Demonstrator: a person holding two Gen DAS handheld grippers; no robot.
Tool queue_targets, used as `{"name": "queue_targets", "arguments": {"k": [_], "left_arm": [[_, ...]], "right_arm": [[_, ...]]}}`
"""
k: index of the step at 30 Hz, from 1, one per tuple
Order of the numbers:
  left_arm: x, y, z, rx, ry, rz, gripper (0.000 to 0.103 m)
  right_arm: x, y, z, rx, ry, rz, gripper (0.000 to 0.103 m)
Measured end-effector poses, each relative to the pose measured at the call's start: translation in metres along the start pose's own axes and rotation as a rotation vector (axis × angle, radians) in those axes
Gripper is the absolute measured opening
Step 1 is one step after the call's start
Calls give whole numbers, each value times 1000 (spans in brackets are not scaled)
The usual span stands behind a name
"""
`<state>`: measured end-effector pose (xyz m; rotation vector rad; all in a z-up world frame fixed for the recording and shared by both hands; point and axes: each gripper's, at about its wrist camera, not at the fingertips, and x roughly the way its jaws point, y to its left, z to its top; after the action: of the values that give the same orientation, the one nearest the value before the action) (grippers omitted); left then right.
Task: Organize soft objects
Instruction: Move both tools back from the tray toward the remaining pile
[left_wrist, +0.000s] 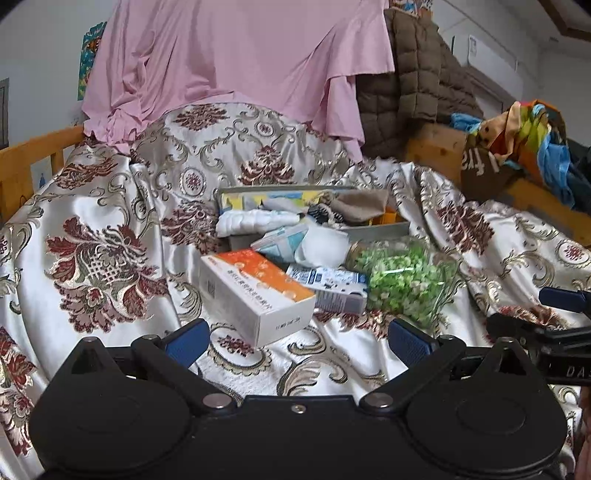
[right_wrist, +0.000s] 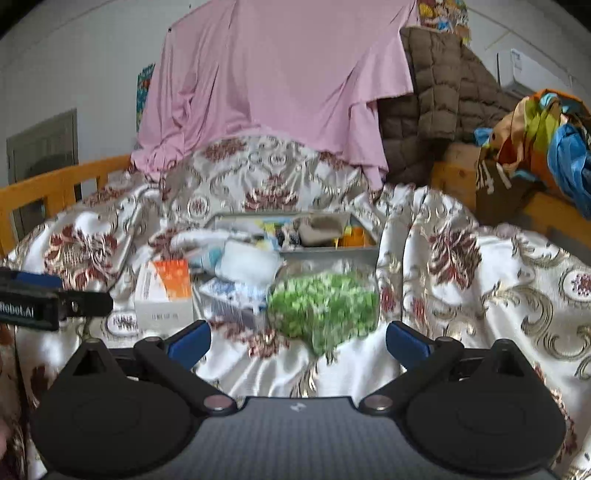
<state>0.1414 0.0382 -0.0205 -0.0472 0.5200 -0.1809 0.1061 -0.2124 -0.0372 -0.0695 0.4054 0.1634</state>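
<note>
Bedspread (left_wrist: 110, 206): you've got a shiny floral cover rumpled over the whole bed, bunched into folds around the pile, so nothing sits flat.
Pink sheet (left_wrist: 236, 55): hangs down behind everything, with a brown quilted blanket (left_wrist: 421, 74) stacked to its right.
Bed rail (left_wrist: 33, 158): orange wood along your left; a heap of colourful cloth (left_wrist: 532, 136) sits on the wood at far right.
Tray (left_wrist: 384, 230): grey box behind the clutter, and that's where the soft stuff is, a white cloth (left_wrist: 255, 221) draped over its left edge and a beige cloth (left_wrist: 362, 206) inside, further right.
Bag of green bits (left_wrist: 402, 280): clear bag lying right in front of the tray, dead ahead of your right gripper.
Orange-and-white box (left_wrist: 255, 291): tilted, closest thing to your left gripper, blocking the straight line to the tray.
Blue-and-white carton (left_wrist: 328, 284): wedged between that box and the bag, with a white wad (left_wrist: 325, 249) just behind it.
Left gripper (left_wrist: 297, 339): spread wide, holding nothing, hovering over the cover just short of the box.
Right gripper (right_wrist: 297, 341): also wide open and empty, just short of the green bag; this view is a bit blurry.
</note>
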Motion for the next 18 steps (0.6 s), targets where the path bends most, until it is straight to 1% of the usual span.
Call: {"name": "queue_targets", "arguments": {"k": [9, 18], "left_arm": [[10, -3, -1, -10, 76, 44, 102], [28, 5, -4, -52, 174, 97, 102]], "right_arm": [[11, 6, -9, -23, 61, 30, 103], [27, 13, -15, -38, 110, 54, 103]]}}
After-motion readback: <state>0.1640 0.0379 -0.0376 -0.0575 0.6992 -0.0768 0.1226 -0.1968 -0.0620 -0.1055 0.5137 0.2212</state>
